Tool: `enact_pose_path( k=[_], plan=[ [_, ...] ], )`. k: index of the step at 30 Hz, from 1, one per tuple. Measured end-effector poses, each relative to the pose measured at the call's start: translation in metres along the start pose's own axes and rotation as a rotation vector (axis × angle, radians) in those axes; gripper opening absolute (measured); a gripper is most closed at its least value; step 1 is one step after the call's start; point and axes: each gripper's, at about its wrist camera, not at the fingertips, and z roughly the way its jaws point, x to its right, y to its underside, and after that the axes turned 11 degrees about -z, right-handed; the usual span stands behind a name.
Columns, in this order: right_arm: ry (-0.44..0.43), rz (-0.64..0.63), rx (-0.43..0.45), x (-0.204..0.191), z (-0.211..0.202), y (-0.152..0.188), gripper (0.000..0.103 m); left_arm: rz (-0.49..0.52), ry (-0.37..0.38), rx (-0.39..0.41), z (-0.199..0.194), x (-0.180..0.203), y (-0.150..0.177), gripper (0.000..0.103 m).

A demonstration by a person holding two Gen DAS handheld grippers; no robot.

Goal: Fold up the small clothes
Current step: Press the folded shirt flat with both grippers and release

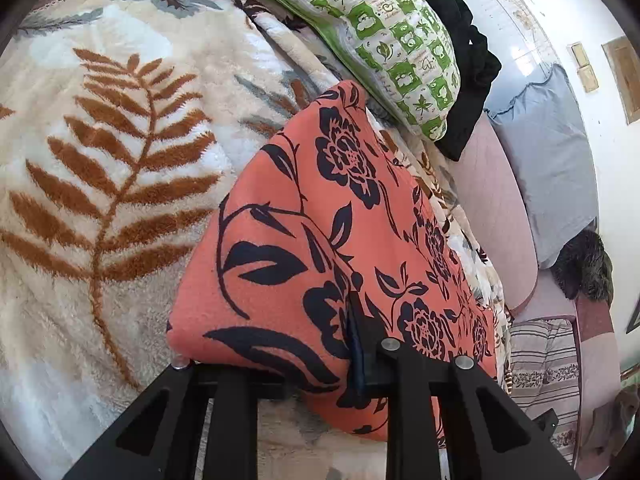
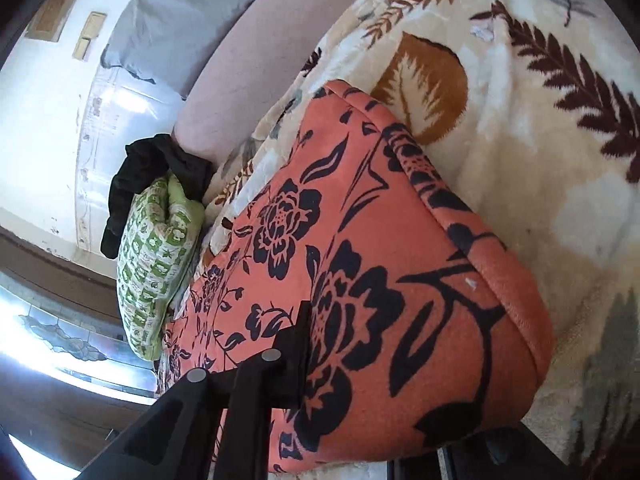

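Note:
An orange cloth with black flower print lies folded on a cream fleece blanket with leaf print. My left gripper holds the cloth's near edge; the cloth fills the space between its fingers, and the right finger presses into the fabric. In the right wrist view the same cloth is bunched between the fingers of my right gripper, with the left finger against it. The right finger is hidden under the cloth.
A green-and-white patterned pillow and a black garment lie beyond the cloth. A pink mattress with a grey pillow sits beside the blanket, near a white wall.

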Motion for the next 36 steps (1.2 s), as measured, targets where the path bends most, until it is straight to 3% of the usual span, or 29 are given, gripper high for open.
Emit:
enact_pose_path(
  k=[10, 14, 17, 19, 20, 24, 25, 27, 29, 30, 31, 32, 36],
  plan=[
    [0.051, -0.166, 0.128, -0.041, -0.052, 0.014, 0.013, 0.102, 0.058, 0.079, -0.064, 0.01, 0.016, 0.011],
    [0.02, -0.124, 0.096, -0.035, -0.076, 0.035, 0.013, 0.098, 0.033, 0.069, -0.088, -0.011, 0.033, 0.011],
    [0.063, -0.135, 0.032, -0.032, -0.08, 0.053, 0.013, 0.106, -0.035, 0.051, -0.079, -0.023, 0.045, 0.013],
    [0.108, -0.119, -0.045, -0.02, -0.072, 0.061, 0.017, 0.1, -0.095, 0.013, -0.065, -0.033, 0.05, 0.021],
    [0.128, -0.082, -0.094, -0.011, -0.066, 0.063, 0.018, 0.076, -0.087, 0.003, -0.061, -0.039, 0.05, 0.03],
    [0.08, 0.086, -0.203, 0.011, -0.066, 0.063, 0.04, 0.005, -0.007, -0.007, -0.06, -0.04, 0.039, 0.047],
    [0.075, 0.089, -0.217, 0.009, -0.072, 0.065, 0.055, -0.011, 0.0, 0.0, -0.06, -0.039, 0.037, 0.047],
    [0.058, 0.078, -0.207, 0.001, -0.091, 0.076, 0.063, -0.029, 0.008, 0.005, -0.057, -0.037, 0.035, 0.045],
    [0.047, 0.002, -0.227, -0.016, -0.107, 0.086, 0.062, -0.015, 0.004, 0.018, -0.055, -0.032, 0.034, 0.044],
    [0.029, -0.061, -0.246, -0.029, -0.112, 0.09, 0.053, 0.008, -0.004, 0.028, -0.054, -0.029, 0.034, 0.033],
    [0.009, -0.13, -0.257, -0.044, -0.115, 0.091, 0.035, 0.033, -0.018, 0.038, -0.052, -0.024, 0.034, 0.027],
    [0.002, -0.205, -0.259, -0.062, -0.117, 0.091, 0.029, 0.057, -0.027, 0.048, -0.052, -0.022, 0.035, 0.025],
    [-0.001, -0.411, -0.171, -0.122, -0.093, 0.077, 0.024, 0.098, -0.038, 0.058, -0.048, -0.018, 0.033, 0.024]
  ],
)
